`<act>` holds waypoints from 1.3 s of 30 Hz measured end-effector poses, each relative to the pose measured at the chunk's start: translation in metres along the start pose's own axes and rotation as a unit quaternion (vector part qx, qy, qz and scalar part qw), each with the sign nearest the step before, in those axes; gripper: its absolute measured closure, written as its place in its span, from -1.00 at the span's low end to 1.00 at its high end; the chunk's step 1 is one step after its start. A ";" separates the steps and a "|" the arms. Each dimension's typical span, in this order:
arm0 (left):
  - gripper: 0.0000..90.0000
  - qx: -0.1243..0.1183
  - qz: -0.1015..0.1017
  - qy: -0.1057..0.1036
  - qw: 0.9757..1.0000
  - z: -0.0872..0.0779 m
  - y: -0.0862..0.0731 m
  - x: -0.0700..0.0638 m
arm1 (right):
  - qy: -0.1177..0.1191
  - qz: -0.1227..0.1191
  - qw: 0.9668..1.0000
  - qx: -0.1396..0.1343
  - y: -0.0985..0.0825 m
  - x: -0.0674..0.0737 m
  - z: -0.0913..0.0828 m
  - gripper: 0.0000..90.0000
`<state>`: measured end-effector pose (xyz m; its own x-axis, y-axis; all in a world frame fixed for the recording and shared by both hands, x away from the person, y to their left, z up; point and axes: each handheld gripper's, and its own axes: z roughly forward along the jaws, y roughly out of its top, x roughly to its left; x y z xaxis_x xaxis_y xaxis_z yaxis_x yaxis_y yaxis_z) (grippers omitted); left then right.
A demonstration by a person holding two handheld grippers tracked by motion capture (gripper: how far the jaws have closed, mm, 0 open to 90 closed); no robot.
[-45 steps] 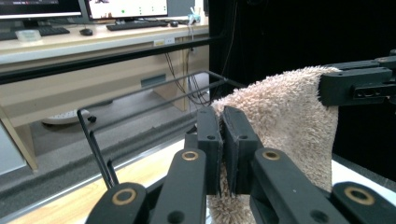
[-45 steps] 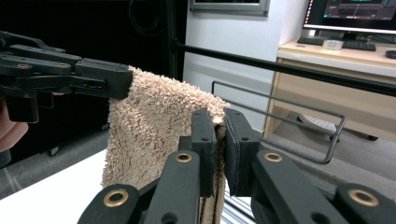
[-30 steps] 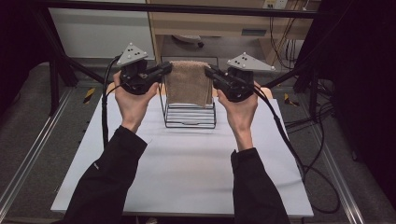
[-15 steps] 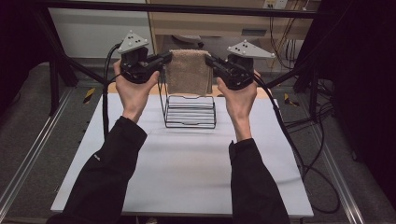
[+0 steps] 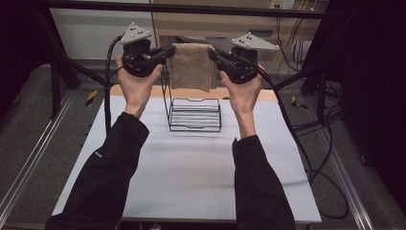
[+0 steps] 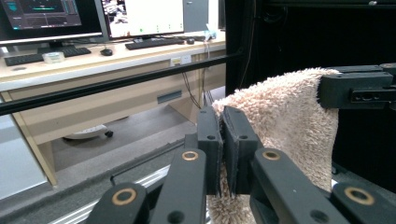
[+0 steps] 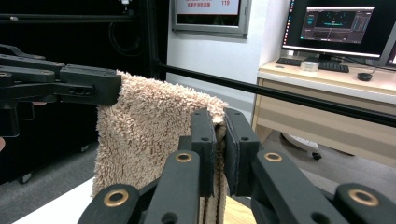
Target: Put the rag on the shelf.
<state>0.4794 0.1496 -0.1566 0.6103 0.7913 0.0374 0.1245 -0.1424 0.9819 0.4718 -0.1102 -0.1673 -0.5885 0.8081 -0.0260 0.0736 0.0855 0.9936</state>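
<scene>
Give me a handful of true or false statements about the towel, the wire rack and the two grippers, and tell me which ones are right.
1. Both grippers are clamped on the towel. True: the left gripper and the right gripper each pinch an upper corner.
2. The towel lies flat on the table. False: it hangs in the air between the grippers.
3. The wire rack stands on the table below the towel. True.
4. The towel is dark blue. False: it is light brown.
5. The left gripper's jaws stand wide open. False: they are shut on the towel's edge.
</scene>
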 end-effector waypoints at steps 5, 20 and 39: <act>0.90 -0.002 -0.003 0.005 1.000 0.006 0.004 0.003 | -0.004 -0.003 1.000 -0.004 0.004 -0.003 0.005 0.86; 0.90 -0.012 -0.015 0.008 1.000 0.023 0.010 0.018 | -0.013 -0.010 1.000 -0.009 0.011 -0.015 0.025 0.86; 0.90 0.001 -0.007 0.018 1.000 0.045 -0.005 0.030 | -0.019 -0.023 1.000 0.004 0.000 -0.025 0.047 0.86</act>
<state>0.5320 0.1472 -0.1690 0.5790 0.8147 0.0298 0.1351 -0.1320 0.9820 0.5245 -0.1033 -0.1721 -0.5605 0.8247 -0.0754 0.0547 0.1277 0.9903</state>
